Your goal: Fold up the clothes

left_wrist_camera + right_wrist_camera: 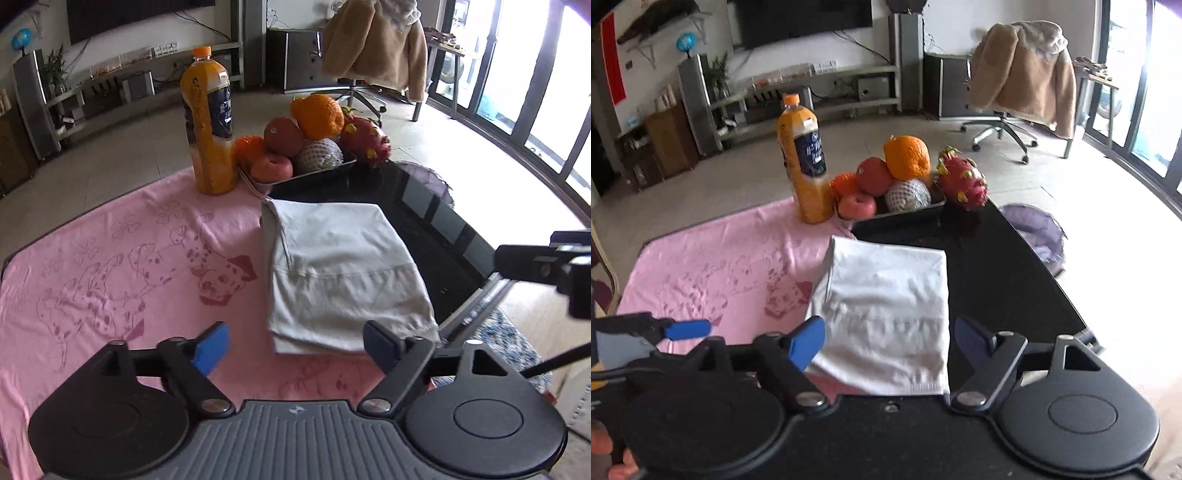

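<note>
A white garment lies folded into a neat rectangle, partly on the pink printed cloth and partly on the black table top. It also shows in the right wrist view. My left gripper is open and empty, just in front of the garment's near edge. My right gripper is open and empty, hovering over the garment's near edge. The left gripper's blue fingertip shows at the left in the right wrist view. Part of the right gripper shows at the right in the left wrist view.
An orange juice bottle stands at the far edge of the pink cloth. A tray of fruit with a dragon fruit sits behind the garment. The table's right edge drops to the floor. A chair with a tan coat stands beyond.
</note>
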